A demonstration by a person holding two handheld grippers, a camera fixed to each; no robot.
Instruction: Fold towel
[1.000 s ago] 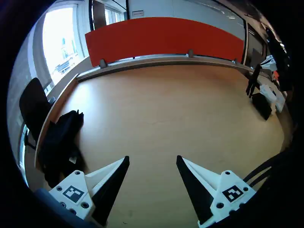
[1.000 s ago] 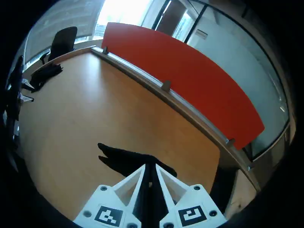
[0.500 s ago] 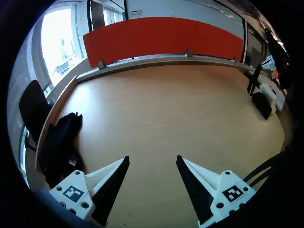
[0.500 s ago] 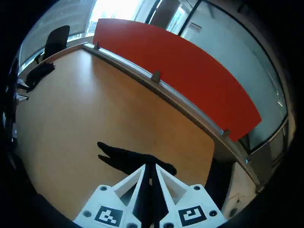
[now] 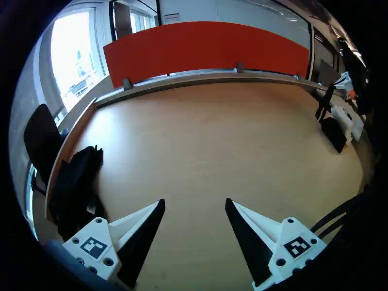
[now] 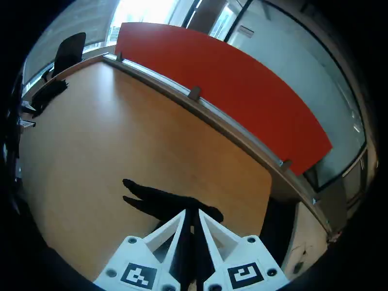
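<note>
One wooden tabletop [image 5: 218, 145]. One red partition [image 5: 203, 48], with three grey brackets [image 5: 239, 67] counted in the left gripper view. One black chair [image 5: 41, 138], one black bag [image 5: 77, 184], one dark towel [image 6: 155, 201]. Two grippers: left gripper [image 5: 194, 201], right gripper [image 6: 192, 212].

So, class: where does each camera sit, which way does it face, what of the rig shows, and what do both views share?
Left gripper view: rides on the left gripper, facing across the desk to the red divider; its fingers stand apart, empty.
Right gripper view: rides on the right gripper, facing along the desk, divider on its right; its fingers pinch the dark towel.
Shared: desk, divider, black bag, chair.
</note>
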